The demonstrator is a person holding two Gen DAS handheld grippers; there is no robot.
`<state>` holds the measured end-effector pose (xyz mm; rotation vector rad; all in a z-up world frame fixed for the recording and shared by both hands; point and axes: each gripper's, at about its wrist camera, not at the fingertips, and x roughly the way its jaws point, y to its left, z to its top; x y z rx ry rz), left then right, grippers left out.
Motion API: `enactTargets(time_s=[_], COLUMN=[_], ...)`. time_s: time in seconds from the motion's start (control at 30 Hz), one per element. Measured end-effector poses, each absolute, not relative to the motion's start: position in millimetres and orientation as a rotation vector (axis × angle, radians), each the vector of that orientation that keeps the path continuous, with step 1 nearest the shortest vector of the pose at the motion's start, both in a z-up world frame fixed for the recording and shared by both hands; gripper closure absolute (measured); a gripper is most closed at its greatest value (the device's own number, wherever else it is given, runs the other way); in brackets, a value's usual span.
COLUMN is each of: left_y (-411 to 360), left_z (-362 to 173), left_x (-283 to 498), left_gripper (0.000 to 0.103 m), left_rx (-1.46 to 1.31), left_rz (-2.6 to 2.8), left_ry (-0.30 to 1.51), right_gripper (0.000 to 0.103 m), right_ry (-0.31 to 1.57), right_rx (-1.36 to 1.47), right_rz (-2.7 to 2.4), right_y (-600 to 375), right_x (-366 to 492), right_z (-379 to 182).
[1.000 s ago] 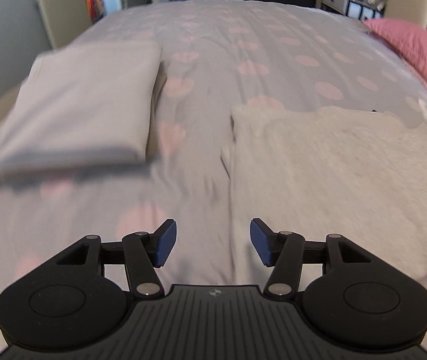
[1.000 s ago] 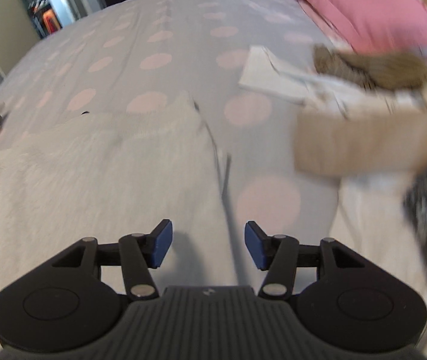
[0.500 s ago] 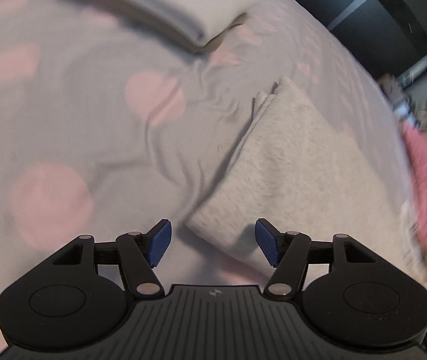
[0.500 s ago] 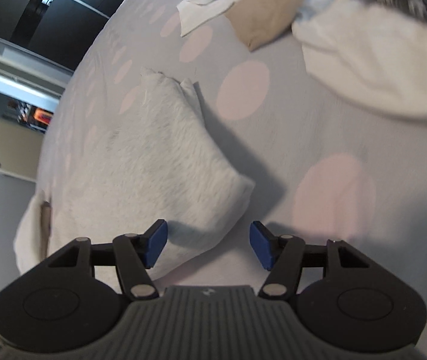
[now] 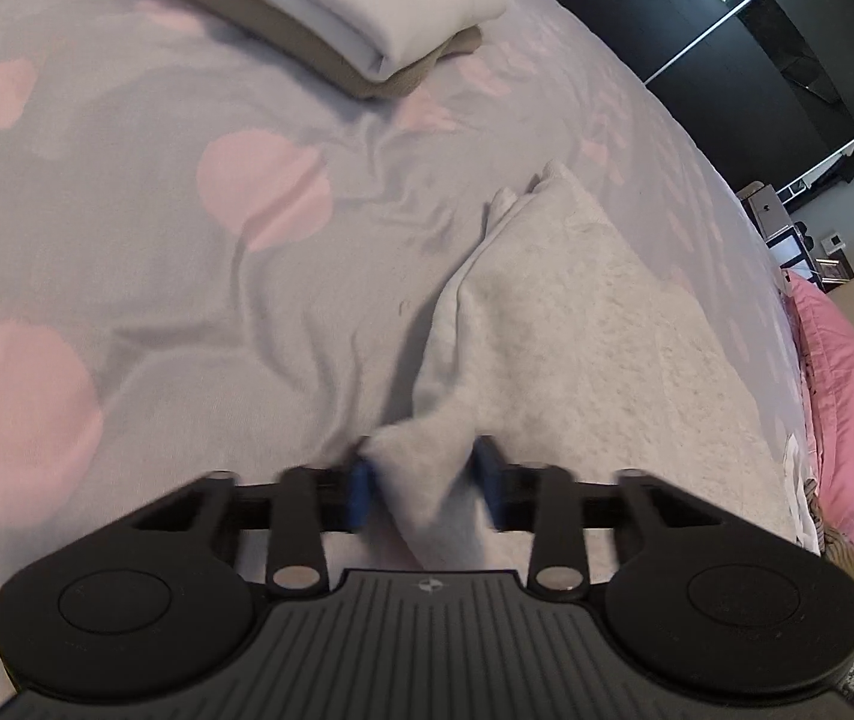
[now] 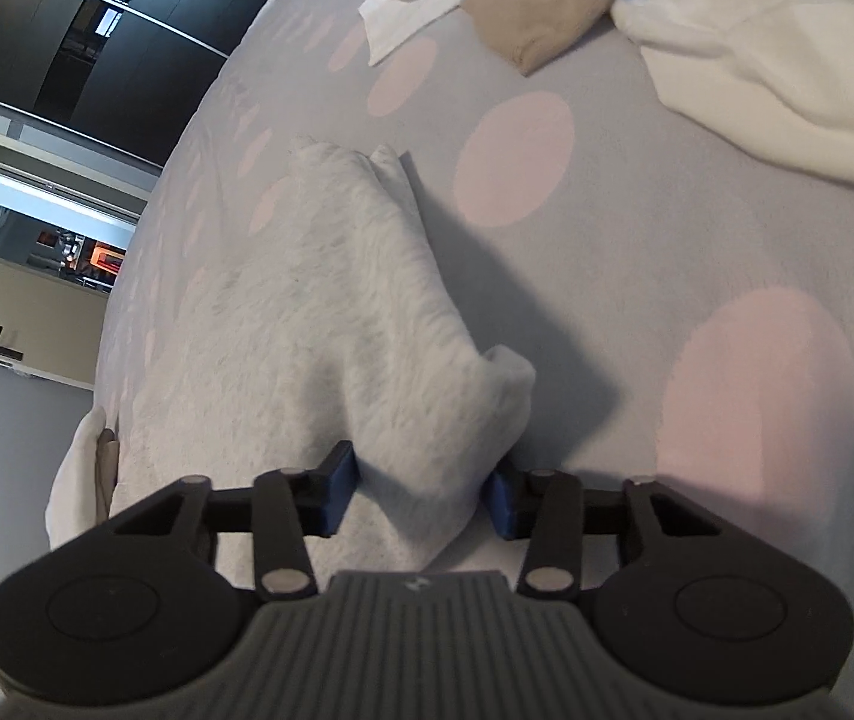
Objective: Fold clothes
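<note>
Lying across the middle of both views, the fuzzy off-white garment (image 5: 577, 324) is folded into a thick, soft slab with a nubbly pile, its doubled edges showing as smoother pale layers along one side. It rests on the grey bedspread (image 5: 156, 276) printed with large pink dots. In the left wrist view it fills the centre and right of the frame; in the right wrist view it runs from the centre down to the lower left.

The left gripper (image 5: 423, 495) sits at the bottom centre of its frame, angled down at the bed, its jaws closing with a near corner of the garment between the blue pads — the pads are blurred, but the cloth bunches up between them. The right gripper (image 6: 420, 489) is likewise low in its frame and tilted downward, jaws closing around the other near corner, which humps upward between the pads.

A folded pile of pale clothes (image 5: 366, 6) lies at the upper left of the left view; loose white and beige clothing (image 6: 757, 60) sprawls at the upper right of the right view — well apart from the garment.
</note>
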<state>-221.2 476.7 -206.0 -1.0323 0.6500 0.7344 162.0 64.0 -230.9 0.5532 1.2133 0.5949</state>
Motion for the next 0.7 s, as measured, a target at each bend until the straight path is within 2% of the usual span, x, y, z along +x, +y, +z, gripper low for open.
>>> enactTargets(time_s=[0.07,0.2,0.43,0.7], left_y=[477,475,450,435], left_z=[-198,-178,-105,-65], left_x=[-221,-221,-212,-262], left_gripper=[0.088,0.090,0.093,0.094], left_rx=[-1.016,-0.957,-0.684,-0.672], left_rz=[0.735,0.735,0.723,0.688], left_ry=[0.637,0.609,0.605,0.688], right_gripper=[0.072,0.080,0.083,0.084], right_ry=[1.206,1.177,1.097,1.159], right_rx=[0.551,0.565,0.448,0.290], right_rz=[0.599,0.619,0.704,0.745], right_y=[65,65,73,55], right_x=[163,161,152,104], right_z=[-226,-210,-145,-114])
